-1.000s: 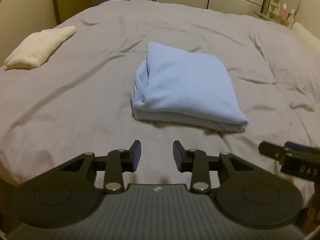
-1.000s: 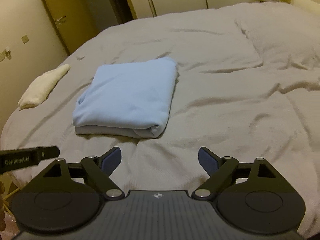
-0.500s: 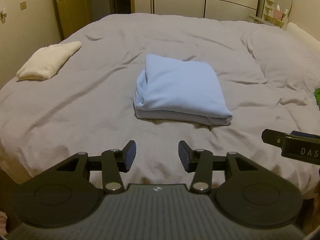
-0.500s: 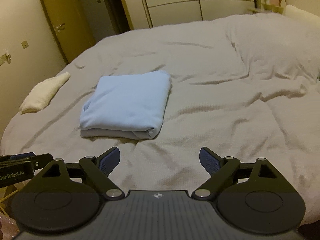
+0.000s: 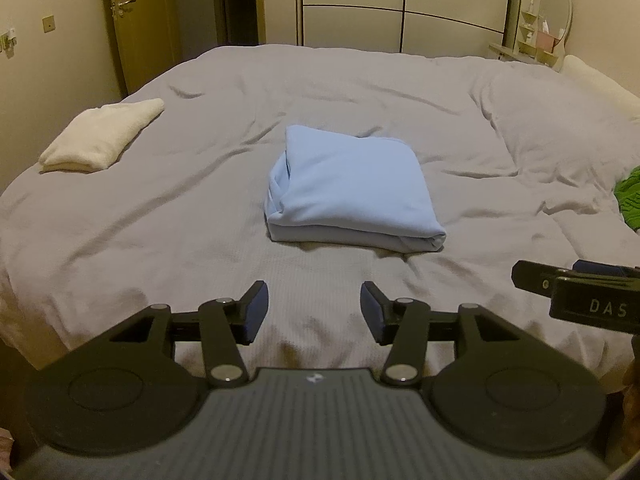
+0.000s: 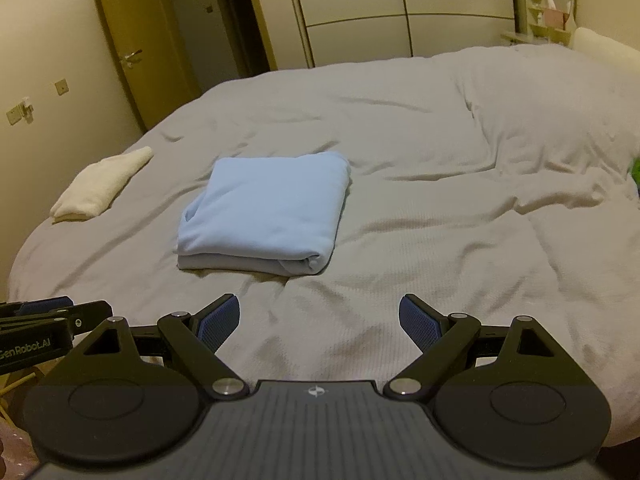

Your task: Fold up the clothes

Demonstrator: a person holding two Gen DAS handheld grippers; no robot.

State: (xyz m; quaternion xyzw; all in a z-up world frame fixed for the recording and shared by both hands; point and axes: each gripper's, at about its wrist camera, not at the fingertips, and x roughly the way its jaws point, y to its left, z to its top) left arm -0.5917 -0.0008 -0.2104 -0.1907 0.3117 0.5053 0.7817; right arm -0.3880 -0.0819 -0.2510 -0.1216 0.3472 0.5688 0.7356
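Observation:
A light blue garment (image 5: 352, 196) (image 6: 268, 210) lies folded into a thick square in the middle of the grey bed (image 5: 160, 216) (image 6: 460, 208). My left gripper (image 5: 314, 308) hangs over the bed's near edge, well short of the garment; its jaws are opening and nothing is between them. My right gripper (image 6: 319, 320) stands wide open at the same edge, to the right of the garment, with only bedcover between its fingers. The right gripper's tip (image 5: 576, 292) pokes in at the right of the left wrist view.
A folded cream towel (image 5: 100, 136) (image 6: 98, 186) rests near the bed's left edge. A green cloth (image 5: 628, 200) peeks in at the far right. A door (image 5: 136, 28) and wardrobe panels (image 5: 400, 16) stand behind the bed, a pillow (image 5: 596, 80) at the back right.
Both grippers have drawn back and risen from the blue garment, which now looks smaller and farther. The left jaws have spread wider. The green cloth has come into view.

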